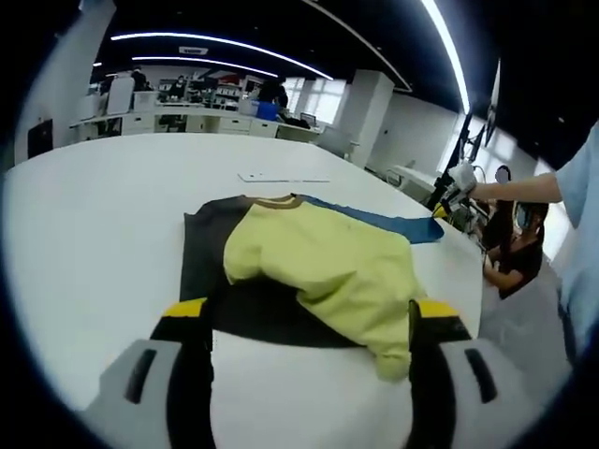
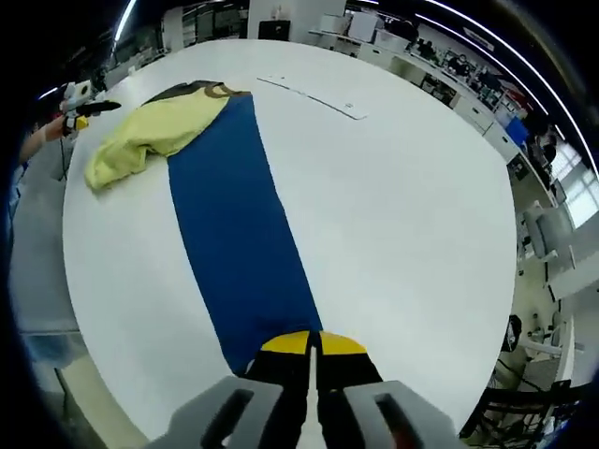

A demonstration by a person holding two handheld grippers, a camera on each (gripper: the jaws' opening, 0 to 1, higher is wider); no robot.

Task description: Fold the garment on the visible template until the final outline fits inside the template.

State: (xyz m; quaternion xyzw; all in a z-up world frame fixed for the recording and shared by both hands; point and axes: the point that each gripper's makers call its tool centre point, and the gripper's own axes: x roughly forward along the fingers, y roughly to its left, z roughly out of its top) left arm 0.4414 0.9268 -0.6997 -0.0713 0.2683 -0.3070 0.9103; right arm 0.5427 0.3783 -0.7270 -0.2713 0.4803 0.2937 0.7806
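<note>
left gripper point(image 1: 309, 323) open | right gripper point(image 2: 312, 344) pinching blue sleeve point(image 2: 239, 234) | yellow garment point(image 1: 323, 267)

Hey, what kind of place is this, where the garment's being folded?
Probably a large open-plan office or lab: long ceiling light strips, rows of white desks with equipment at the far side, and a big white table bearing the yellow and blue garment.

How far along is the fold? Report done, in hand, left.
Done: the yellow part of the garment is already bunched over the black template.
In hand: the right gripper is shut on the end of the blue part, stretched straight across the white table. The left gripper is open, holding nothing.
Left: the blue part lies well outside the template and must be folded in.
</note>
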